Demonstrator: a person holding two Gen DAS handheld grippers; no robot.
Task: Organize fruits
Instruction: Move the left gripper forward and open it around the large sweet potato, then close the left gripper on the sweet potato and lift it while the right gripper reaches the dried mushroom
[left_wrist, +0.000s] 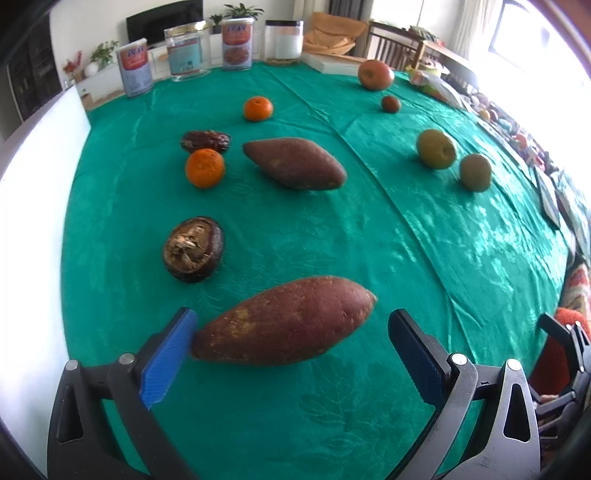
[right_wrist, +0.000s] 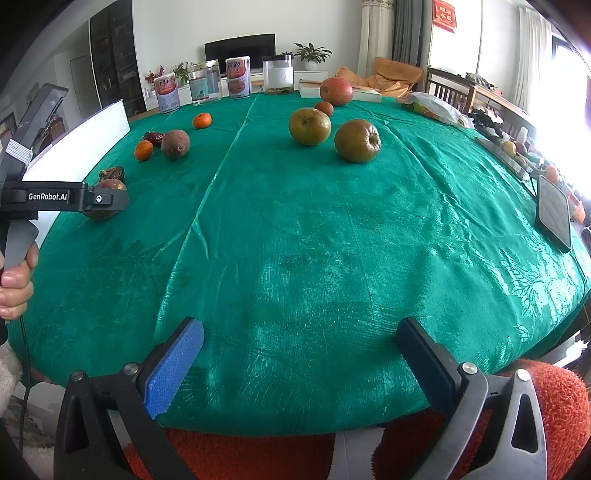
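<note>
Hovering low over the green-clothed bench (left_wrist: 424, 236), left gripper (left_wrist: 291, 332) with jaws spread wide, gripping nothing, its blue pad (left_wrist: 168, 354) just touching the blunt end of the near sweet potato (left_wrist: 284, 321) while the other finger stays apart from the pointed end. Lying just beyond that sweet potato and a little left: a dark, withered mangosteen (left_wrist: 192, 249). Resting farther beyond it: a second sweet potato (left_wrist: 295, 163), with a mandarin (left_wrist: 205, 168) to that one's left and a dried date (left_wrist: 205, 141) just behind the mandarin. Sitting still farther from the near sweet potato: another mandarin (left_wrist: 258, 108). Lying well off to the right of the near sweet potato: two brownish-green pears (left_wrist: 436, 148) (left_wrist: 475, 172), and past them a red apple (left_wrist: 375, 75) with a small dark-red fruit (left_wrist: 390, 104) near it. Standing along the far edge, farthest from the near sweet potato: jars and tins (left_wrist: 236, 44). Hanging over the near edge of the bench, well to the right of the near sweet potato: right gripper (right_wrist: 299, 354), jaws likewise wide apart and empty. Gripping the left tool's handle: a hand (right_wrist: 14, 284).
</note>
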